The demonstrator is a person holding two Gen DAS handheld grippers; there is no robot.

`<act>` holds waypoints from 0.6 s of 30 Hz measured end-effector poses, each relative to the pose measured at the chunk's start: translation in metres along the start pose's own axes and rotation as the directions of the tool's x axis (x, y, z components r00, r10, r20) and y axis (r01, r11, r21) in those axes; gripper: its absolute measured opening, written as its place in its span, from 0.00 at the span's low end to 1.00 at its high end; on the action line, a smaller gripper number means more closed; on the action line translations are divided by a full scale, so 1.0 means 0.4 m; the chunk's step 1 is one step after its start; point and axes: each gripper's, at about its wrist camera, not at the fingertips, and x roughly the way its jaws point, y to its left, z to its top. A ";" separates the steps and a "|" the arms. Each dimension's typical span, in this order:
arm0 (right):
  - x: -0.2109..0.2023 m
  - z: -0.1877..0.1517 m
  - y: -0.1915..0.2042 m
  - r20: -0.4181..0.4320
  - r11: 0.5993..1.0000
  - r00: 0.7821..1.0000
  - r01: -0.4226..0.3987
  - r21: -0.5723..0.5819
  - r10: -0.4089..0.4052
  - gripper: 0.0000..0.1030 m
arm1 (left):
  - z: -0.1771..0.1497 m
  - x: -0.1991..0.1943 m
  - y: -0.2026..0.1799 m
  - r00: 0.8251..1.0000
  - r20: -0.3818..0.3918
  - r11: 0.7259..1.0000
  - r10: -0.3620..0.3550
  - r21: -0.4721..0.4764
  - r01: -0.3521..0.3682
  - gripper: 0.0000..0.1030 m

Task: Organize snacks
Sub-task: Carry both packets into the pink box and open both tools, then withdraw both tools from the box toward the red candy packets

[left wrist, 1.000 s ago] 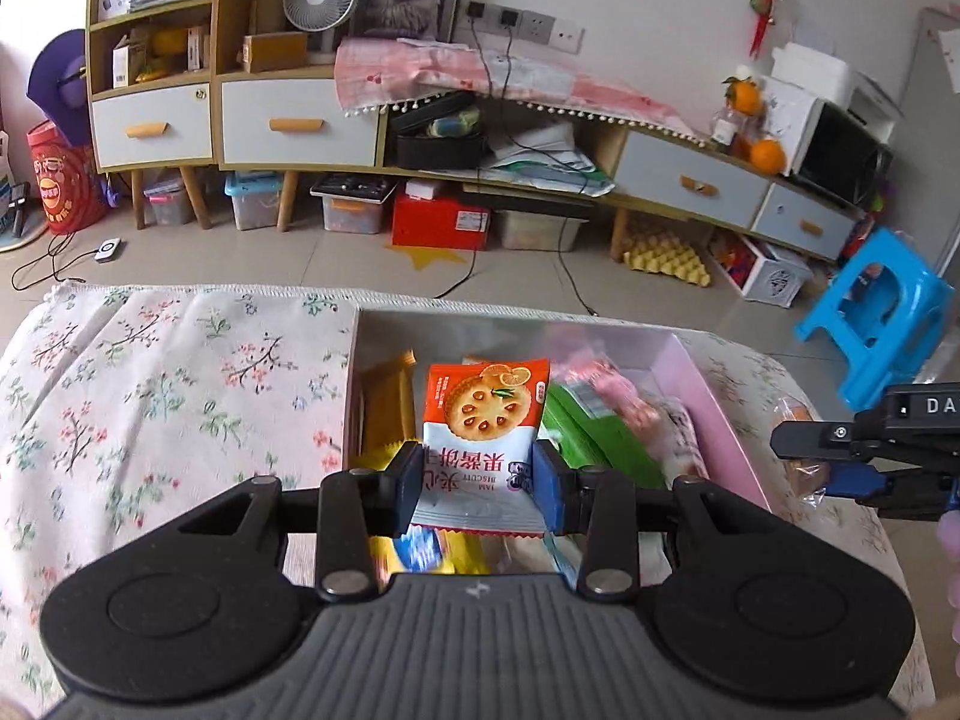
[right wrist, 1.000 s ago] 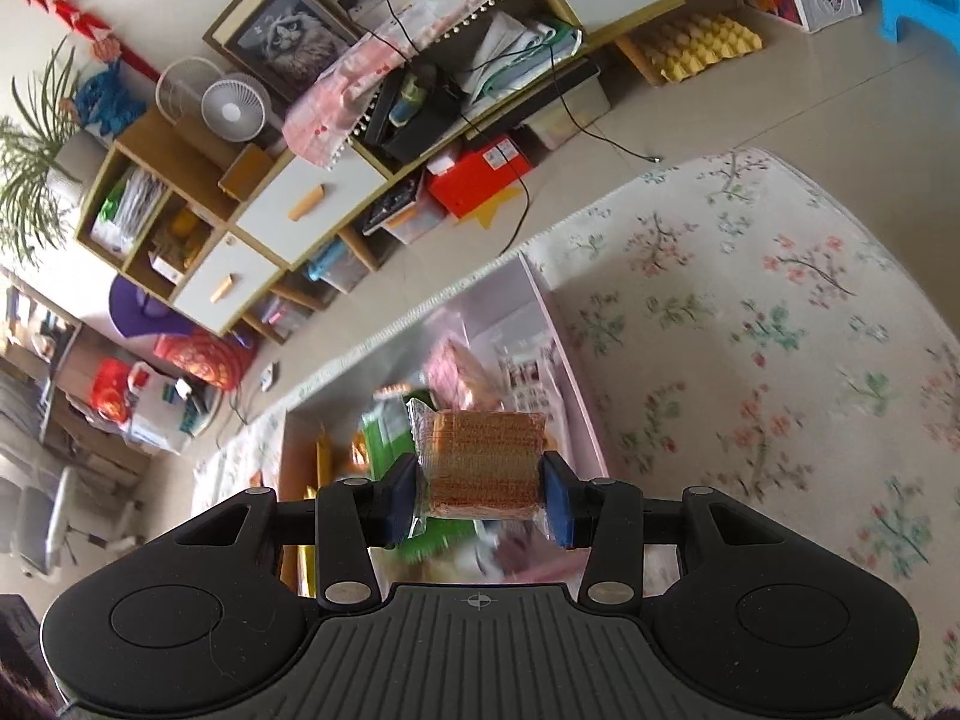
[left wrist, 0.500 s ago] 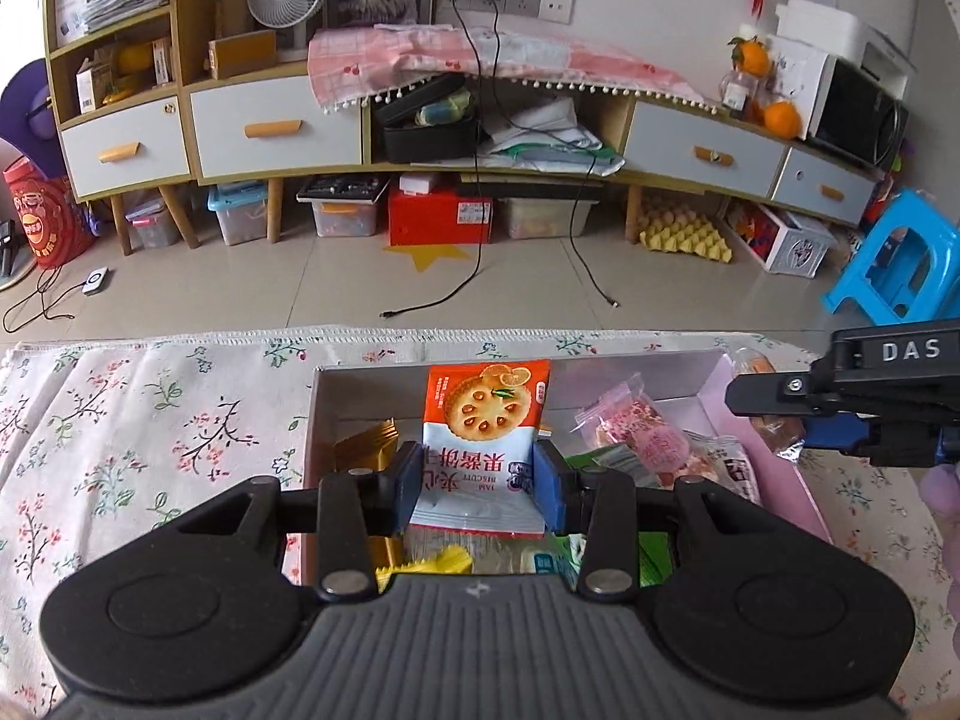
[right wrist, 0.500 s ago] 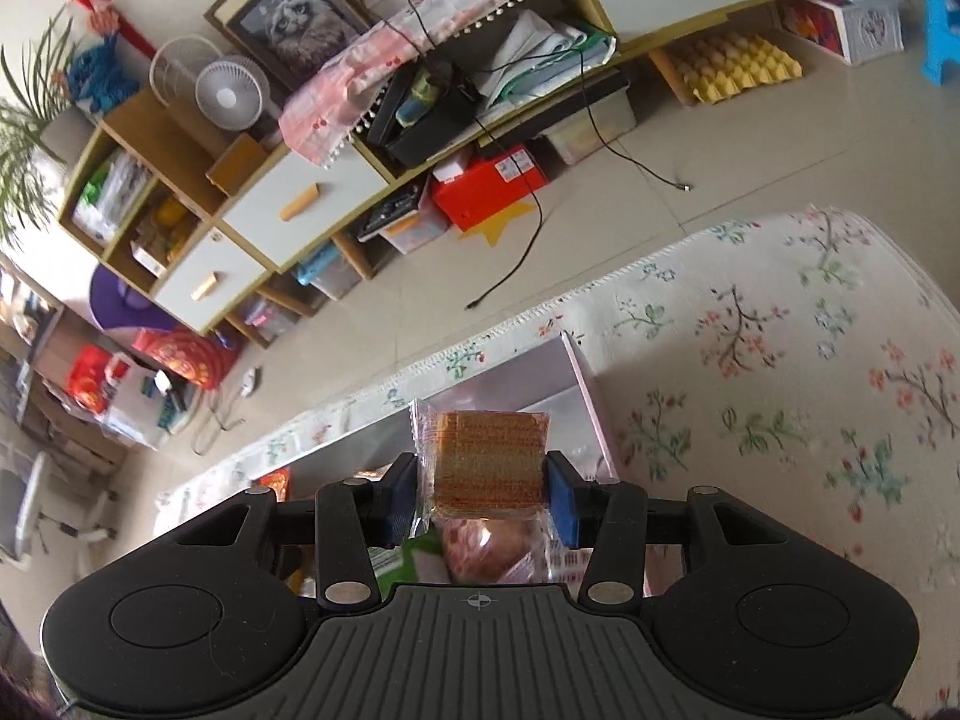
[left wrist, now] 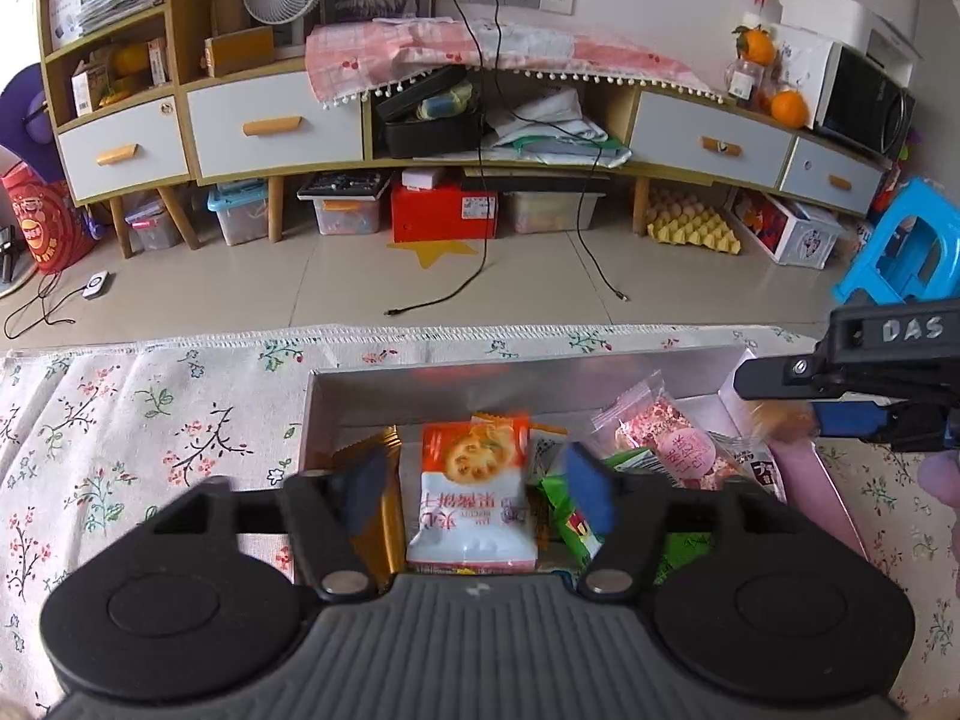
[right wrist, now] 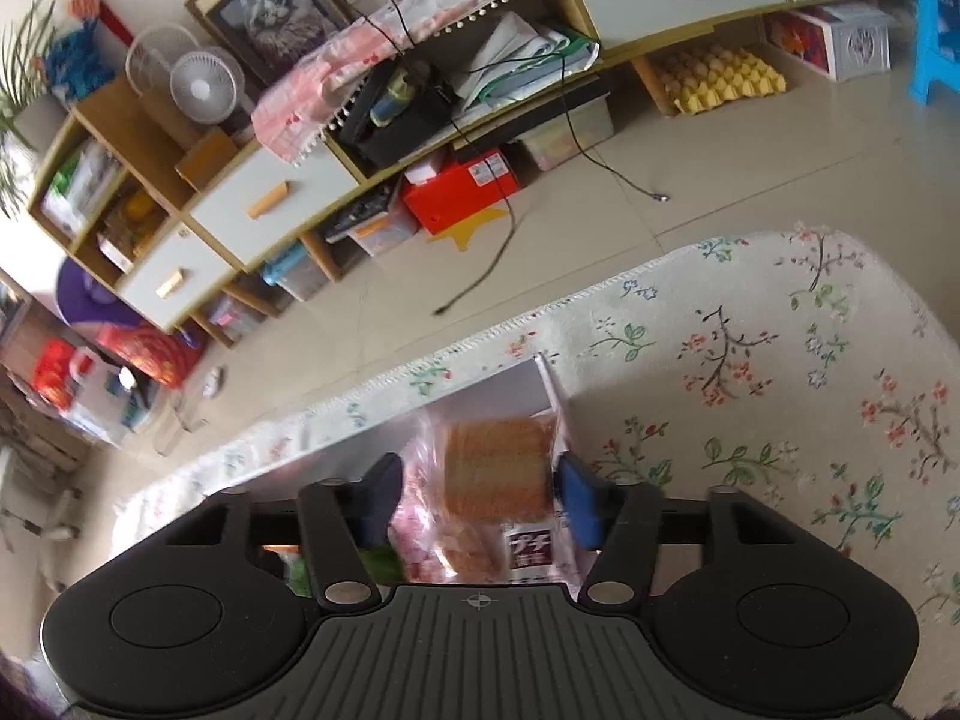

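Observation:
A pink box (left wrist: 804, 474) full of snack packs sits on the floral cloth. My left gripper (left wrist: 477, 489) is open over it; the orange-and-white biscuit pack (left wrist: 471, 501) lies loose between the fingers, among the other snacks. My right gripper (right wrist: 477, 495) is open over the box's right end (right wrist: 549, 381); the clear-wrapped brown wafer pack (right wrist: 495, 465) sits between its fingers, touching neither. The right gripper also shows at the right edge of the left wrist view (left wrist: 852, 390). A pink candy pack (left wrist: 666, 438) and a green pack (left wrist: 576, 516) lie in the box.
The table with the floral cloth (left wrist: 120, 420) extends left and right of the box. Beyond its far edge is floor, a long cabinet (left wrist: 270, 126), storage bins, a red box (left wrist: 444, 210) and a blue stool (left wrist: 906, 252).
Both grippers have opened and let go of their packs. The biscuit pack and the wafer pack have dropped into the box.

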 end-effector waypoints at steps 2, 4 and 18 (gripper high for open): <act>-0.009 0.000 -0.002 0.003 1.000 1.000 -0.017 0.016 0.017 0.69 | 0.001 -0.001 -0.002 1.000 0.000 1.000 0.002 0.003 -0.002 0.70; -0.019 0.001 0.002 0.002 1.000 1.000 -0.009 0.006 0.009 0.69 | -0.001 -0.005 -0.003 1.000 -0.009 1.000 -0.008 0.000 0.008 0.74; -0.130 -0.032 0.043 0.010 0.999 1.000 -0.004 -0.034 0.004 0.72 | -0.026 -0.102 0.005 0.999 0.007 0.999 -0.040 -0.019 0.040 0.82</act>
